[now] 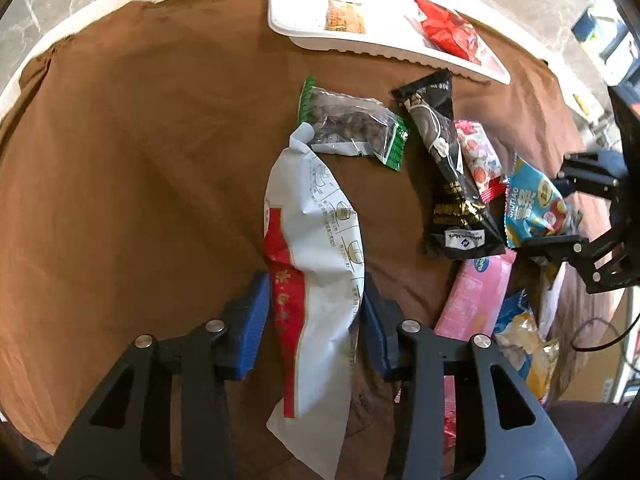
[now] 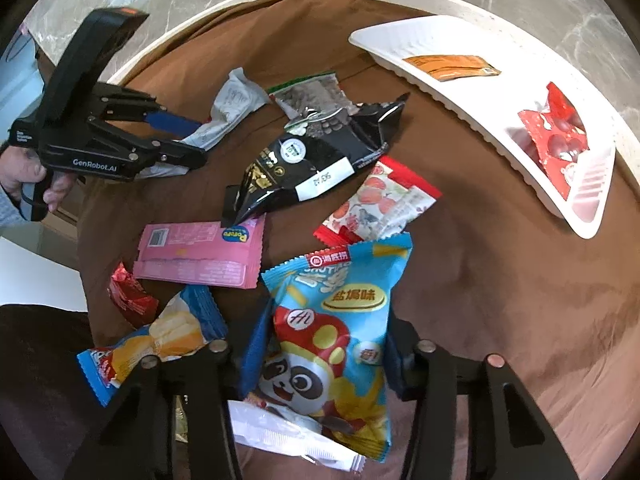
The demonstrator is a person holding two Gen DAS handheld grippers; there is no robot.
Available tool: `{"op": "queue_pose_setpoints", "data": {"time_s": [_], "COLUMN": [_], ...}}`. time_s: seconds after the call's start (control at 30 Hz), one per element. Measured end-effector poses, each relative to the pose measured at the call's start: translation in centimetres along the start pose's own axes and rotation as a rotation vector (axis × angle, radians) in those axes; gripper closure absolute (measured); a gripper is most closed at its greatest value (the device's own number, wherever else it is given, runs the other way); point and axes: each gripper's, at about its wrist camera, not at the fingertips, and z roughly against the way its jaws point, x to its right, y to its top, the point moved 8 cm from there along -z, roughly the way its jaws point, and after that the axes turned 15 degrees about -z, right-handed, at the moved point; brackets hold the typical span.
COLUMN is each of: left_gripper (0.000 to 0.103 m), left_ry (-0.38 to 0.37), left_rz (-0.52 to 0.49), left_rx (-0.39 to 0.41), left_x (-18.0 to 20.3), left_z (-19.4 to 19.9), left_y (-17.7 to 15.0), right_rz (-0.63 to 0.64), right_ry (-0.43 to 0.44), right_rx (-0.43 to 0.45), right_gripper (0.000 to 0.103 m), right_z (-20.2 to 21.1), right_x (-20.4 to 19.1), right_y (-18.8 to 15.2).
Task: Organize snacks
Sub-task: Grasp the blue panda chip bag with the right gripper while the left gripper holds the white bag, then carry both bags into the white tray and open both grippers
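Note:
My left gripper [image 1: 316,312] is shut on a long white and red packet [image 1: 316,248], its blue pads pressing both sides; it also shows in the right wrist view [image 2: 236,108]. My right gripper [image 2: 320,344] is shut on a blue panda snack bag [image 2: 332,320], also visible in the left wrist view [image 1: 536,204]. A white tray [image 2: 460,92] at the far right holds an orange packet [image 2: 452,66] and a red candy bag [image 2: 556,136].
On the brown cloth [image 1: 140,160] lie a green-edged clear bag [image 1: 352,124], a black bag [image 2: 304,160], a strawberry candy packet [image 2: 380,204], a pink packet [image 2: 200,254], a cake packet [image 2: 160,340] and a small red packet [image 2: 130,294].

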Motion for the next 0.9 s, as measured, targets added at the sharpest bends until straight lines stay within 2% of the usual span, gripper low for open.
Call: {"op": "queue_pose_setpoints", "data": {"time_s": [0.33, 0.47, 0.5, 0.53, 0.63, 0.73, 0.9], "left_gripper": [0.069, 0.075, 0.083, 0.082, 0.082, 0.083, 0.084], "left_ry": [-0.076, -0.111, -0.125, -0.149, -0.161, -0.159, -0.175], "left_rz": [0.072, 0.102, 0.108, 0.115, 0.115, 0.095, 0.123], "left_rx": [0.039, 0.060, 0.065, 0.072, 0.070, 0.069, 0.088], "left_x": [-1.5, -1.9, -2.0, -2.0, -2.2, -2.0, -2.5], "left_z": [1.5, 2.3, 2.5, 2.7, 2.9, 2.9, 3.0], "left_y": [-0.5, 0.0, 0.0, 0.2, 0.3, 0.5, 1.2], "right_rz": [-0.151, -0.225, -0.251, -0.268, -0.322, -0.352, -0.390], "right_ry": [0.110, 0.178, 0.199, 0.216, 0.275, 0.302, 0.344], "right_rx": [0.051, 0.071, 0.078, 0.084, 0.099, 0.113, 0.123], "right_gripper": [0.053, 0.053, 0.053, 0.053, 0.053, 0.053, 0.053], "right_z": [2.1, 3.1, 3.2, 3.3, 4.2, 4.7, 5.4], "right_x": [2.1, 2.8, 1.8, 1.9, 2.1, 2.3, 2.5], "right_y": [0.3, 0.6, 0.4, 0.5, 0.5, 1.0, 1.1]}}
